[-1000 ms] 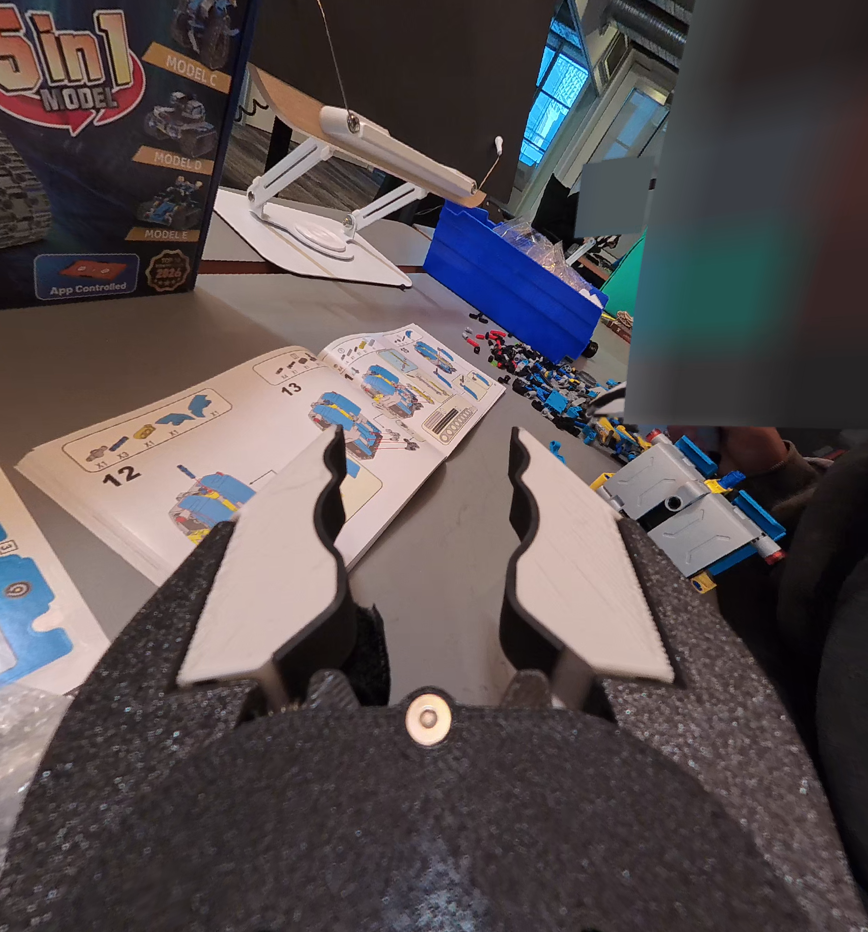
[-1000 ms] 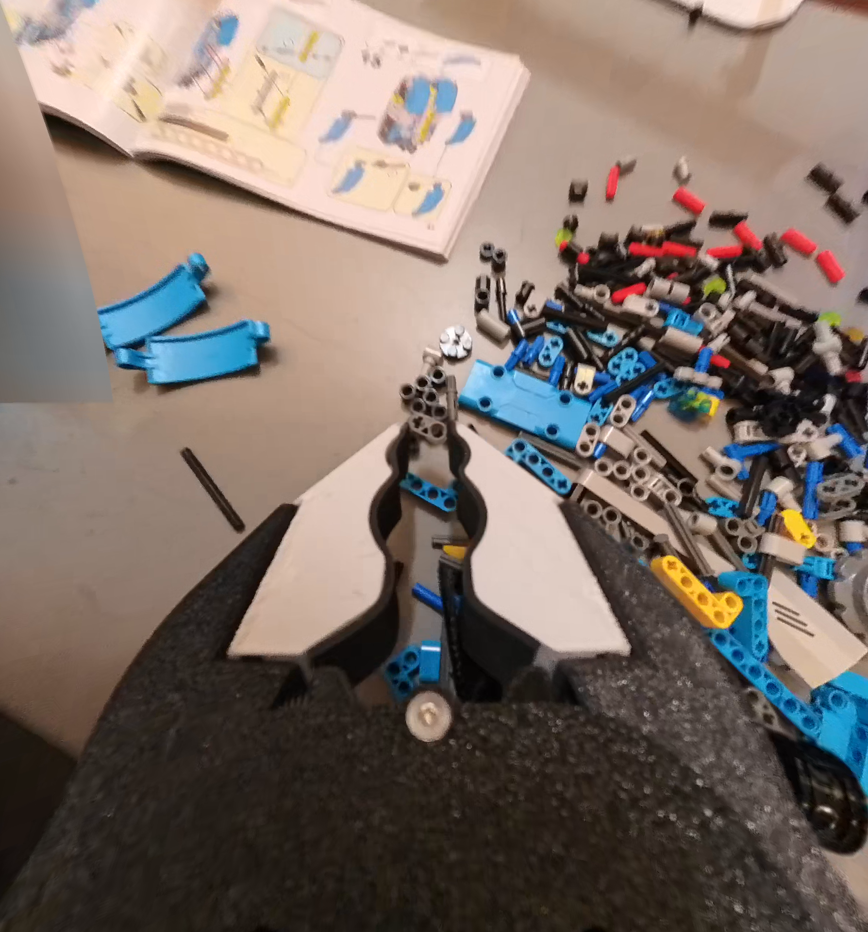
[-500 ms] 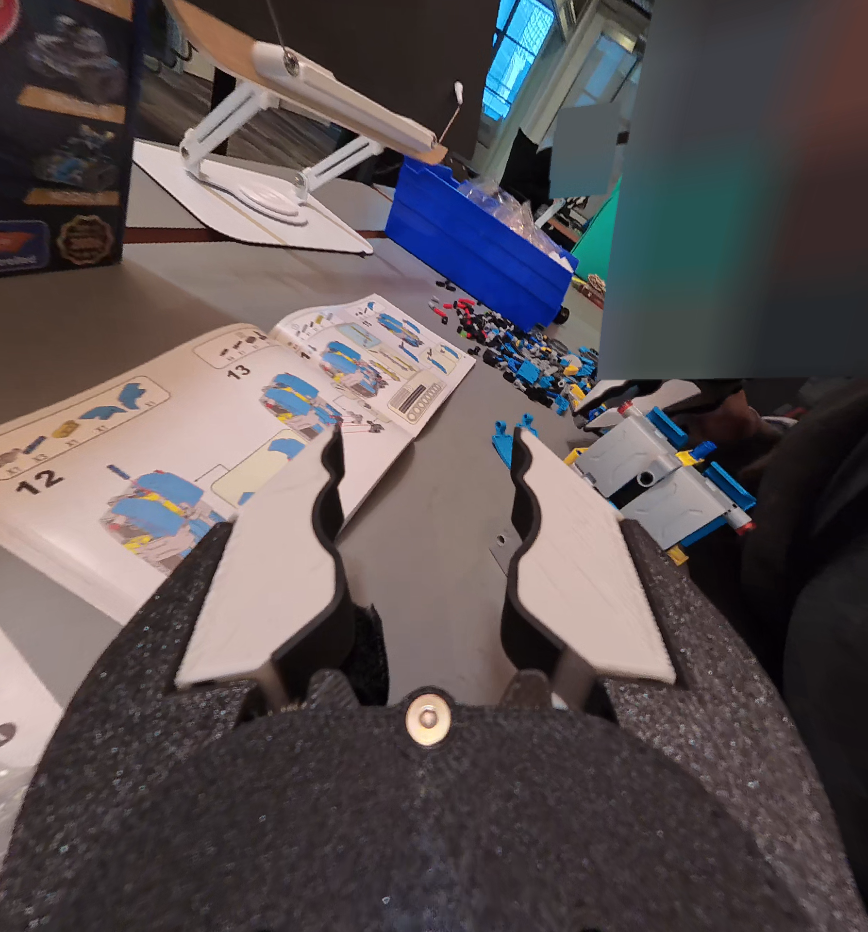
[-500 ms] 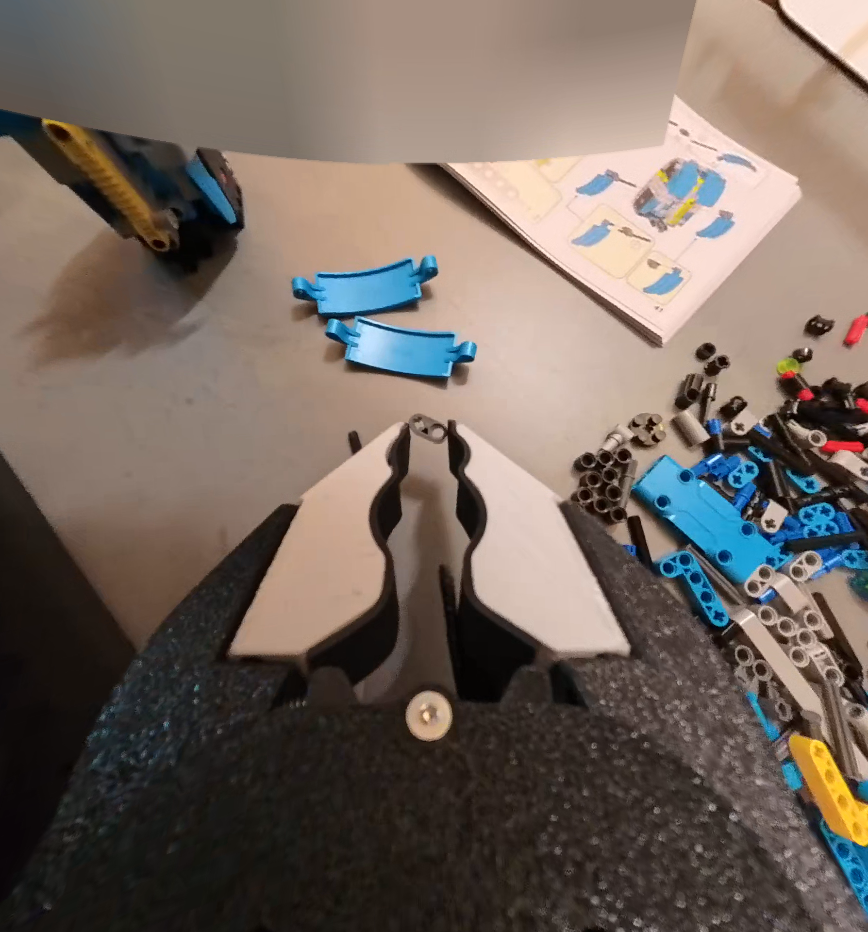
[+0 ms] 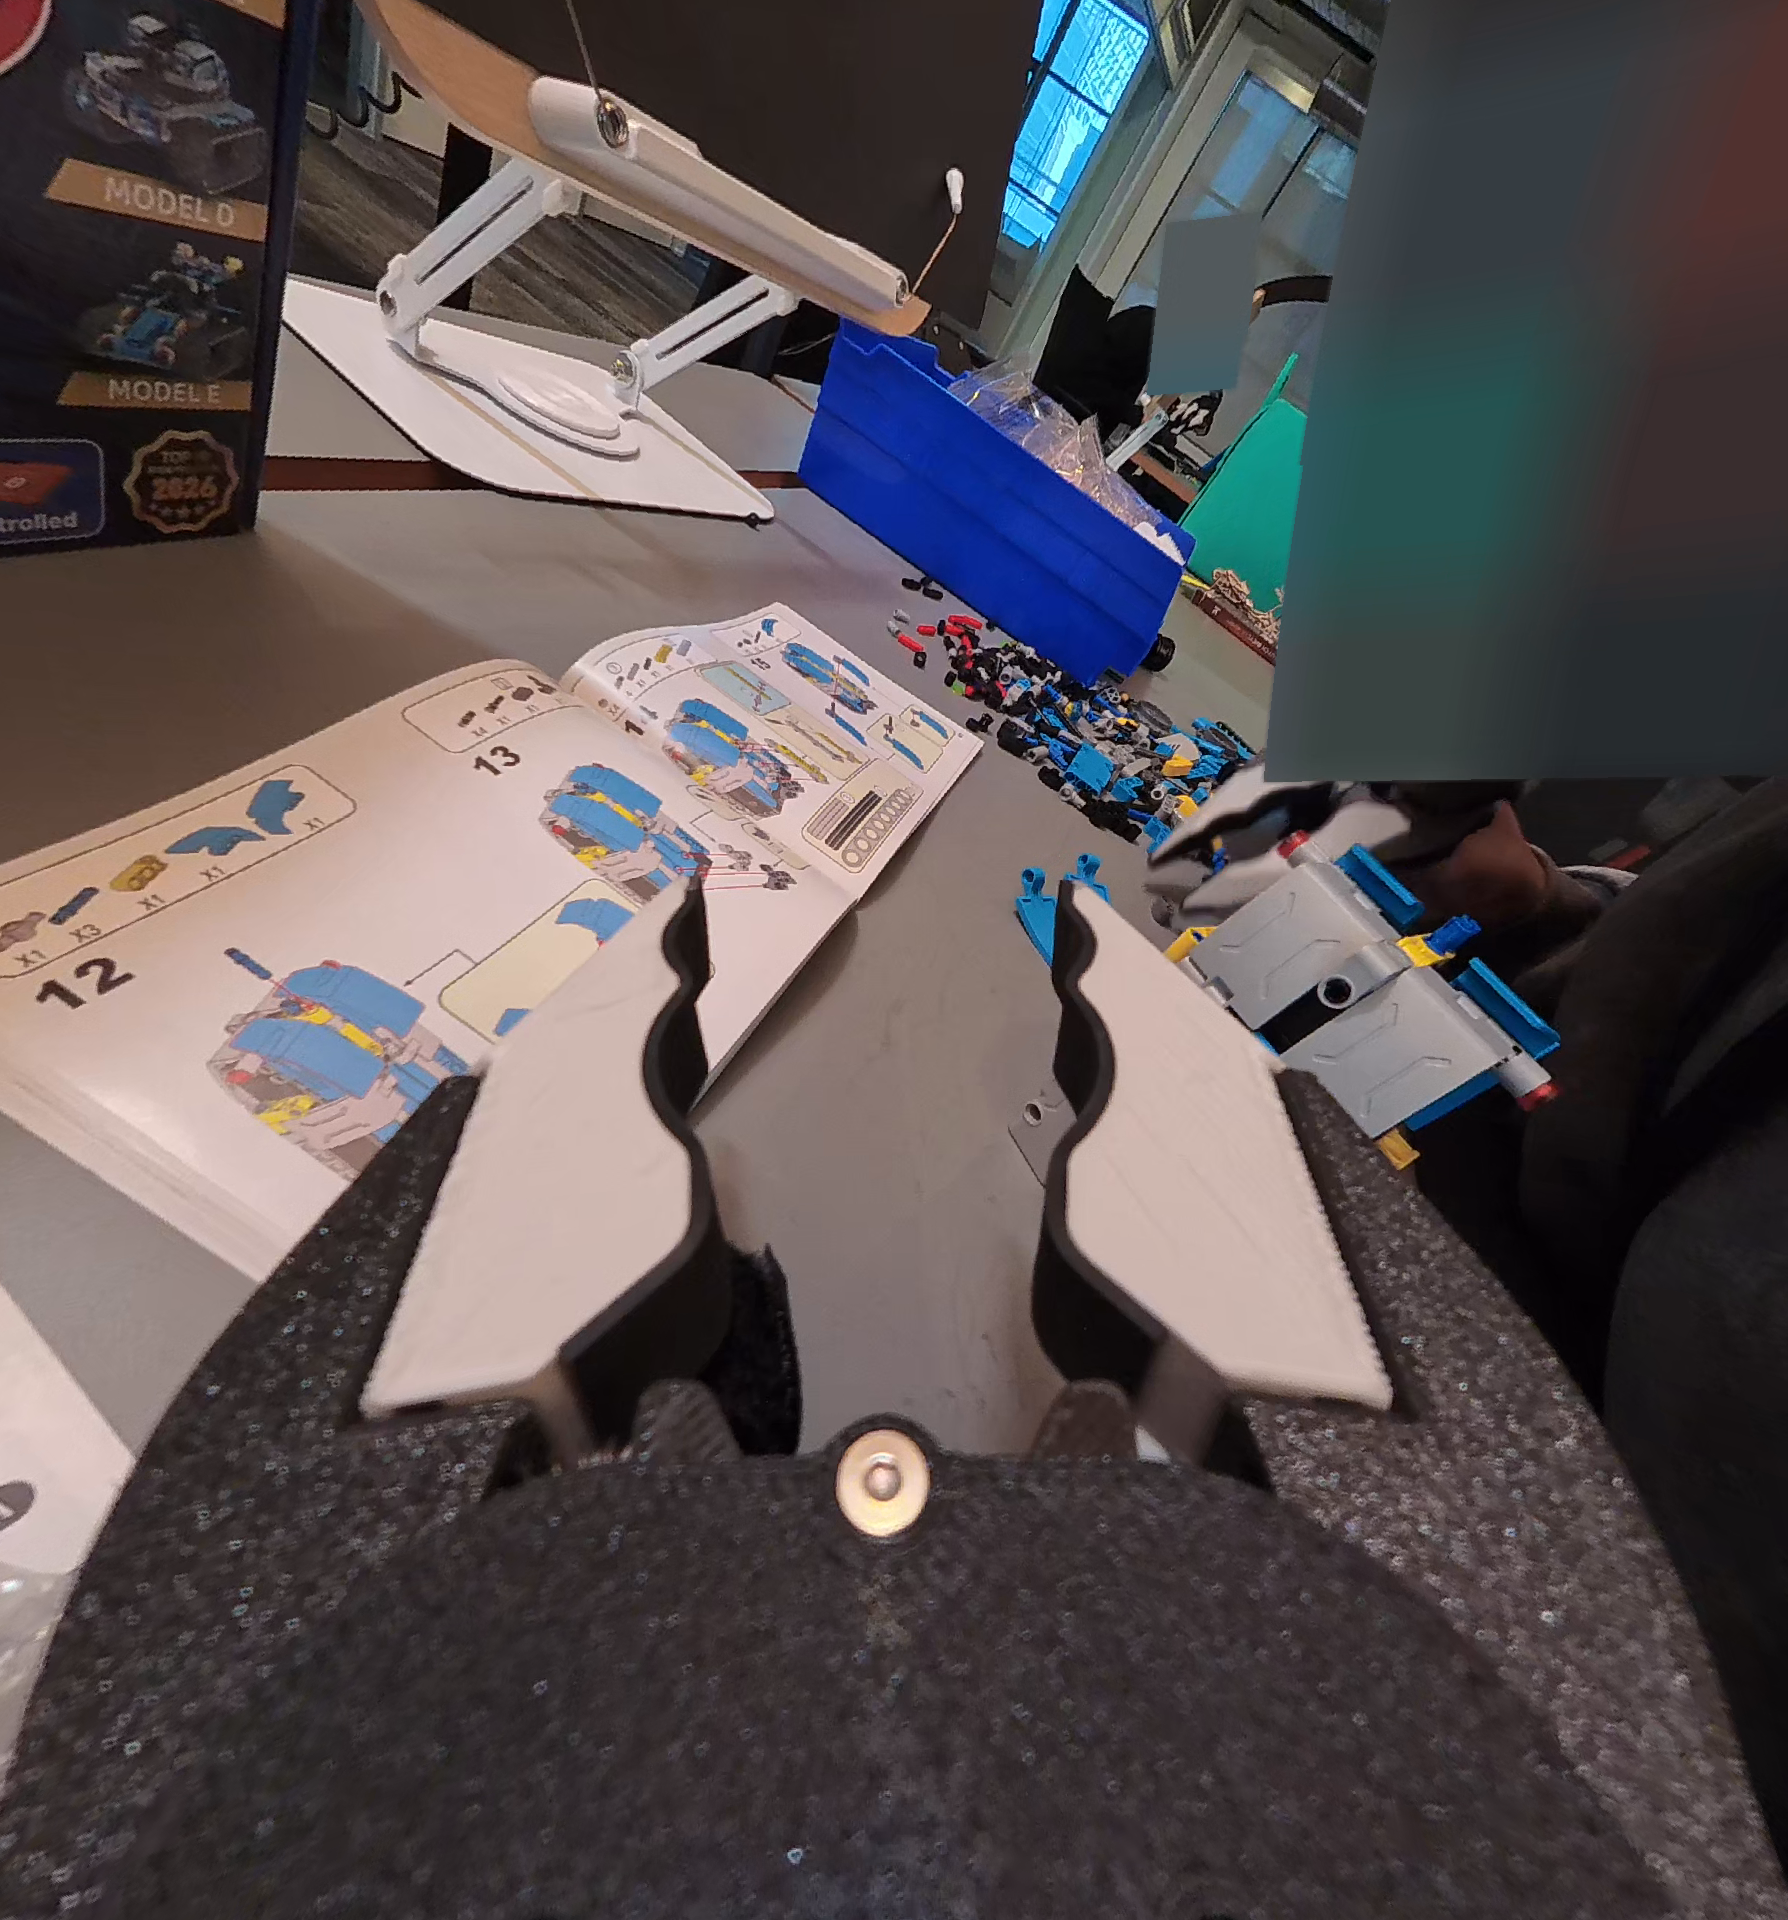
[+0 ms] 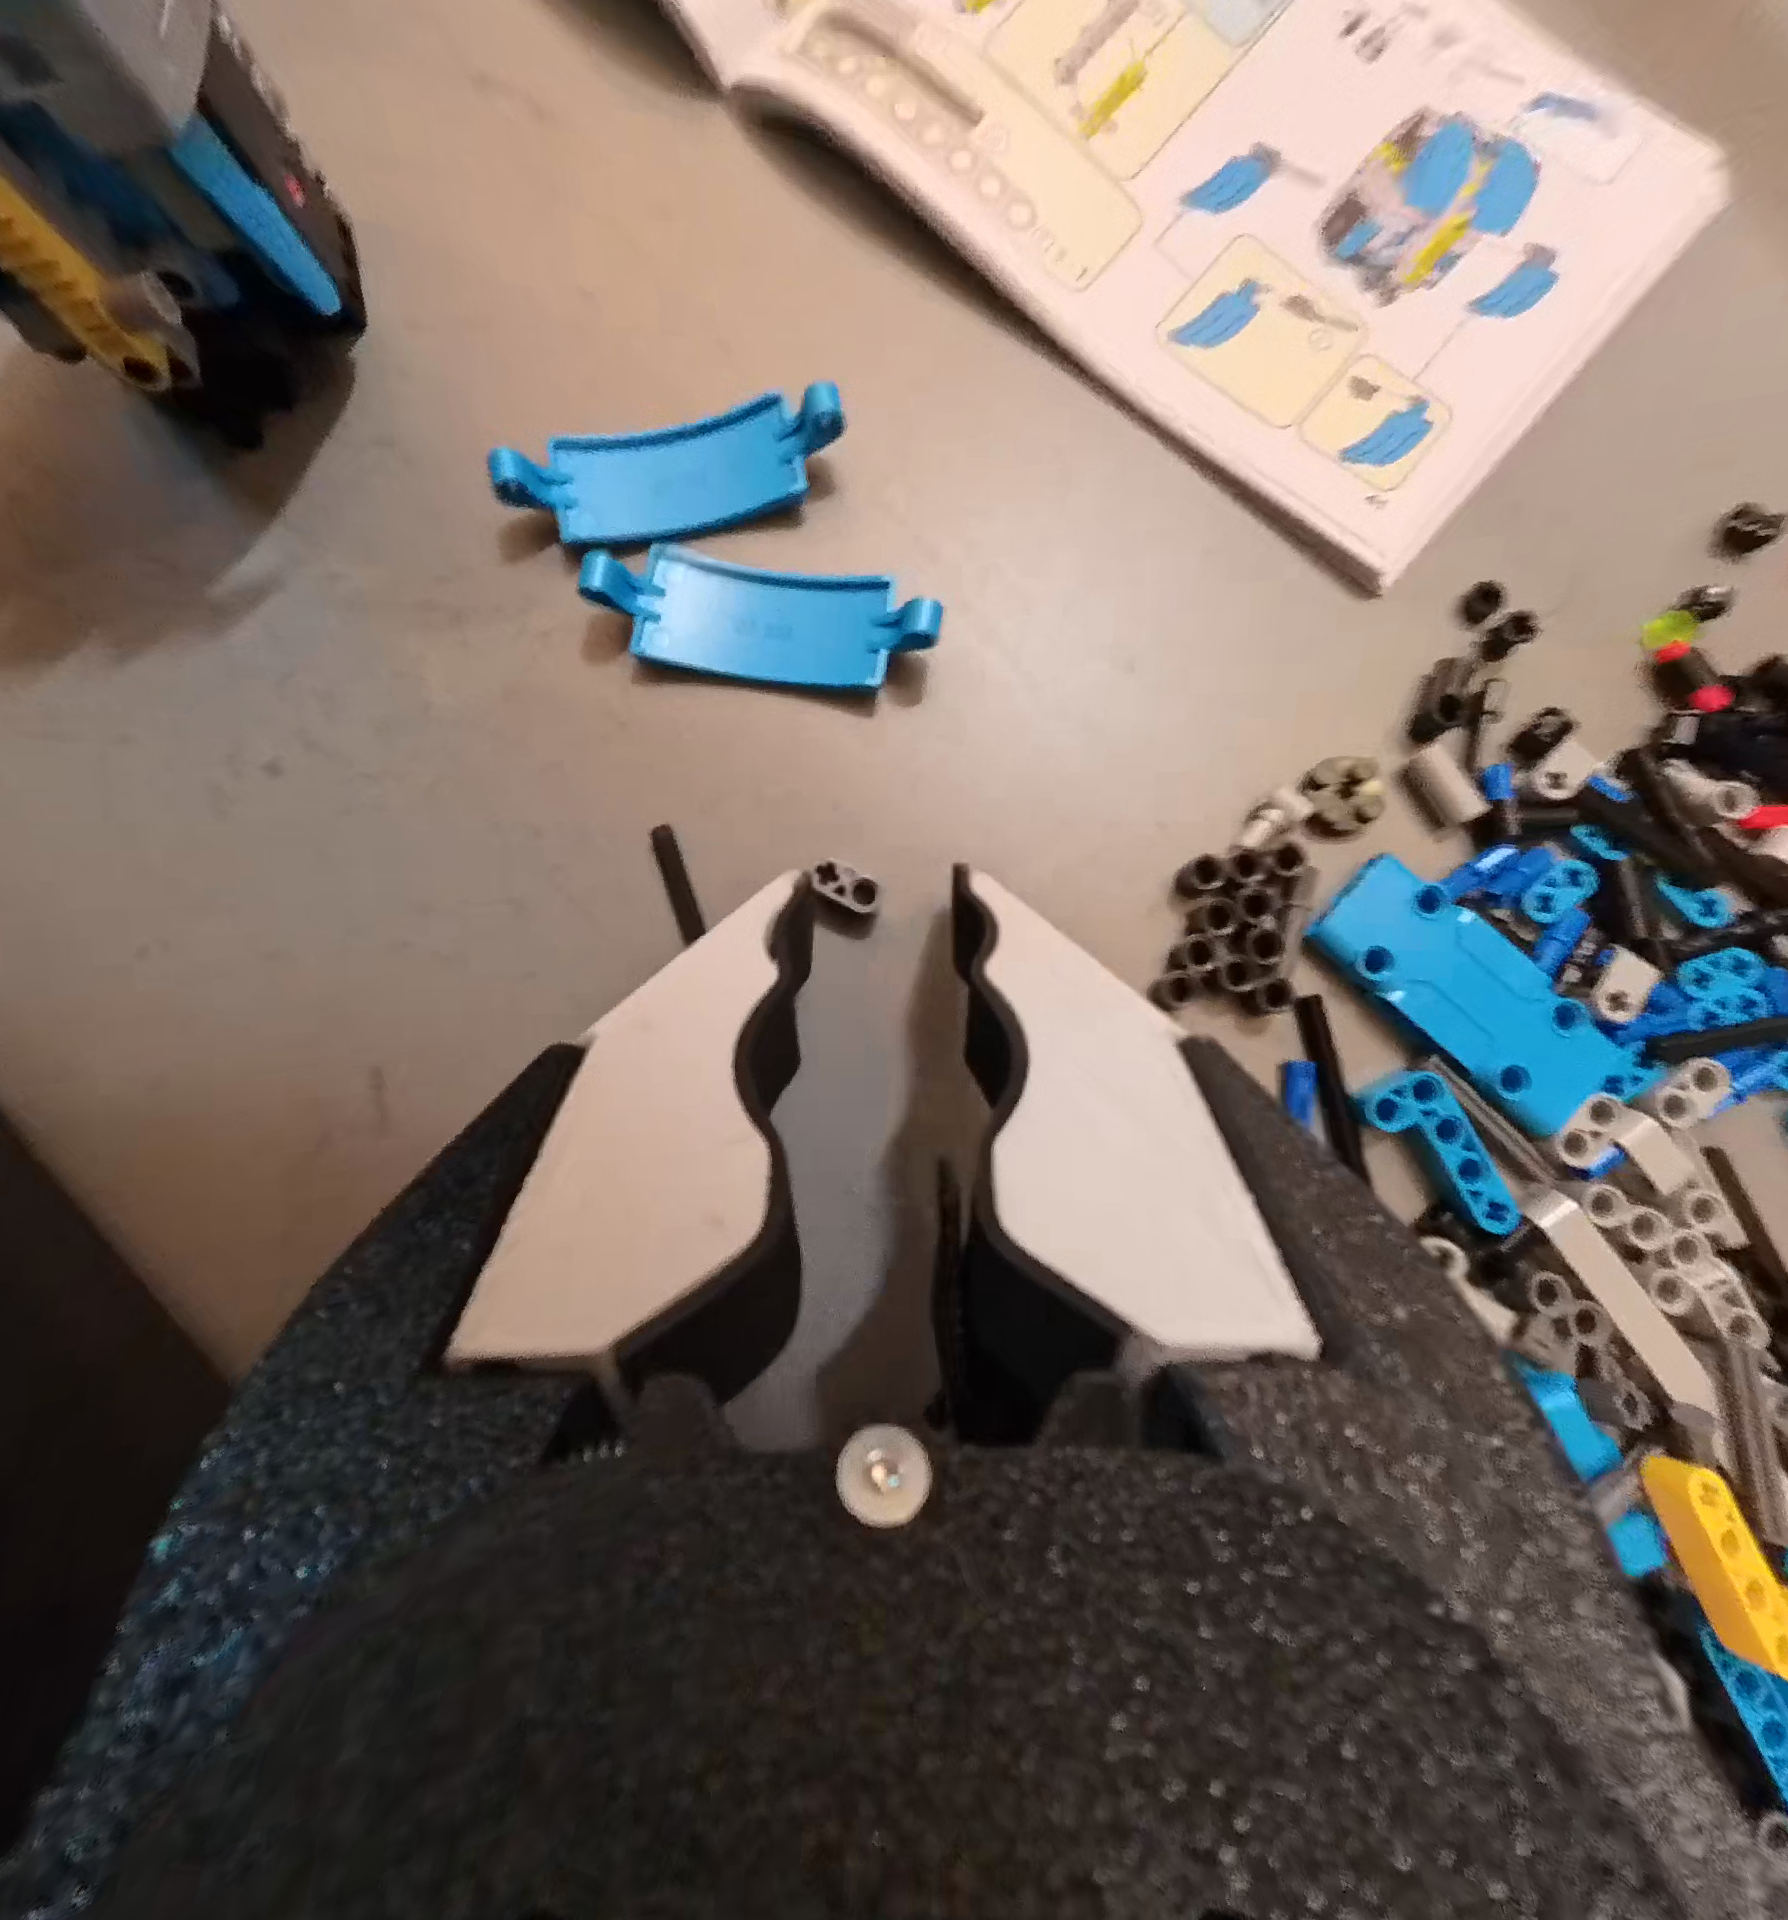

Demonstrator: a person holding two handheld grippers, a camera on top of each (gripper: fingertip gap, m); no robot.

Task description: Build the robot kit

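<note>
My left gripper [image 5: 882, 914] is open and empty, low over the grey table [image 5: 869, 1195] between the open instruction booklet [image 5: 402, 883] and a grey-and-blue partly built model [image 5: 1368, 997]. My right gripper [image 6: 877, 881] is open. A small dark grey connector [image 6: 843, 891] sits right at its left fingertip [image 6: 765, 935]. I cannot tell whether it rests on the table. Two blue curved panels [image 6: 672, 473] [image 6: 765, 623] lie just beyond, and a black axle [image 6: 677, 883] lies to the left.
A pile of loose black, blue, grey and red pieces [image 6: 1596, 987] lies right of my right gripper. The booklet [image 6: 1285, 208] and the model [image 6: 142, 208] are beyond. A printed box [image 5: 90, 260], a white stand [image 5: 557, 395] and a blue bin [image 5: 973, 499] stand at the back. The grippers' ends are close to 30 cm from one another.
My right gripper carried the small grey connector left from the pile toward the blue panels, then opened its jaws. My left gripper drifted a little forward and stayed open.
</note>
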